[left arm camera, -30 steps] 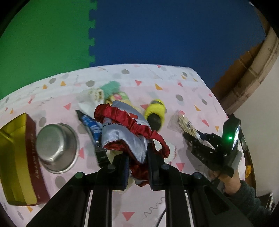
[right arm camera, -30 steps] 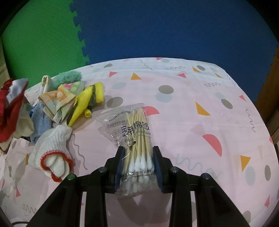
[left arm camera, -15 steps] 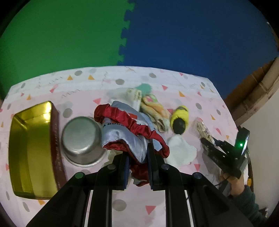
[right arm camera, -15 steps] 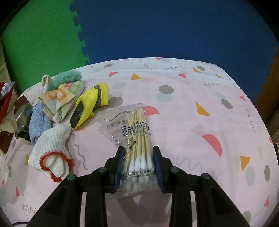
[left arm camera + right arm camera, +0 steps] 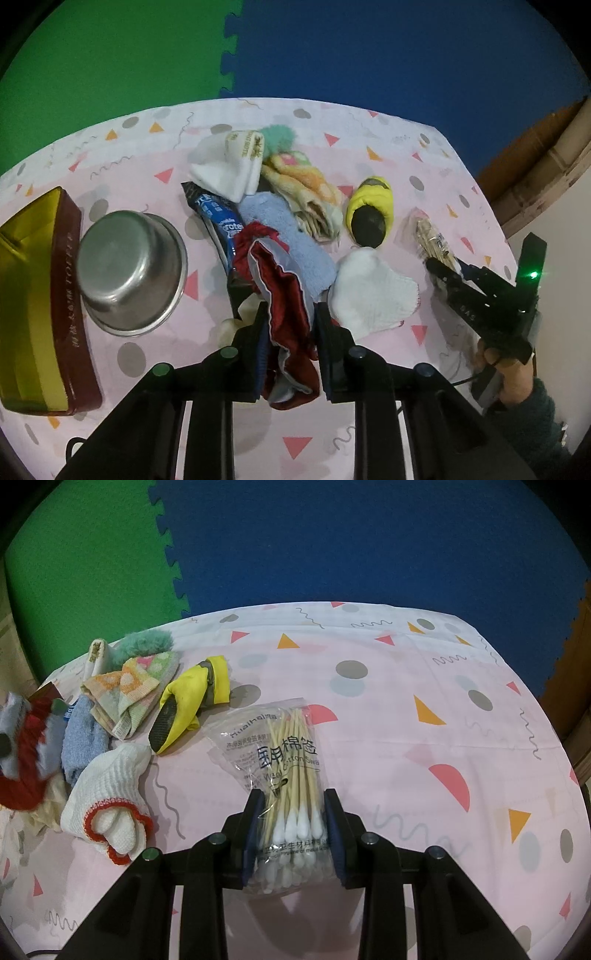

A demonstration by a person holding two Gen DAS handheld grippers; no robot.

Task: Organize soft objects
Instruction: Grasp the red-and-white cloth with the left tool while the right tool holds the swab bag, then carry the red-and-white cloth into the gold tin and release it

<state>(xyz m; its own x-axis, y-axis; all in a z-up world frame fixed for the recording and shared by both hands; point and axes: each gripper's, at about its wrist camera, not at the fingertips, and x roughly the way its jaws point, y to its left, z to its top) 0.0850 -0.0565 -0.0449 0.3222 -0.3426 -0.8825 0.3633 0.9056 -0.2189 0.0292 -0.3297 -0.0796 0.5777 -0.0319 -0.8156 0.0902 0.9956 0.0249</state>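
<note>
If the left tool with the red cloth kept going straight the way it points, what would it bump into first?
Probably the light blue towel just beyond the red and silver cloth that the left tool grips, though depth is hard to judge here.

The red and grey cloth pouch [image 5: 284, 291], held between the jaws of the left gripper [image 5: 290, 325], was brought lower and closer to the pile of soft things; it was seen bunched wide above them a second ago and was now hung narrower, over the blue towel [image 5: 291, 236] and the blue wrapper [image 5: 221, 221]. The steel bowl [image 5: 129, 269] and the gold box [image 5: 37, 314] were brought further into the left wrist view and were seen larger. In the right wrist view the pouch [image 5: 26, 753] was seen again at the left edge, blurred, beside the blue towel [image 5: 81, 746].
</note>
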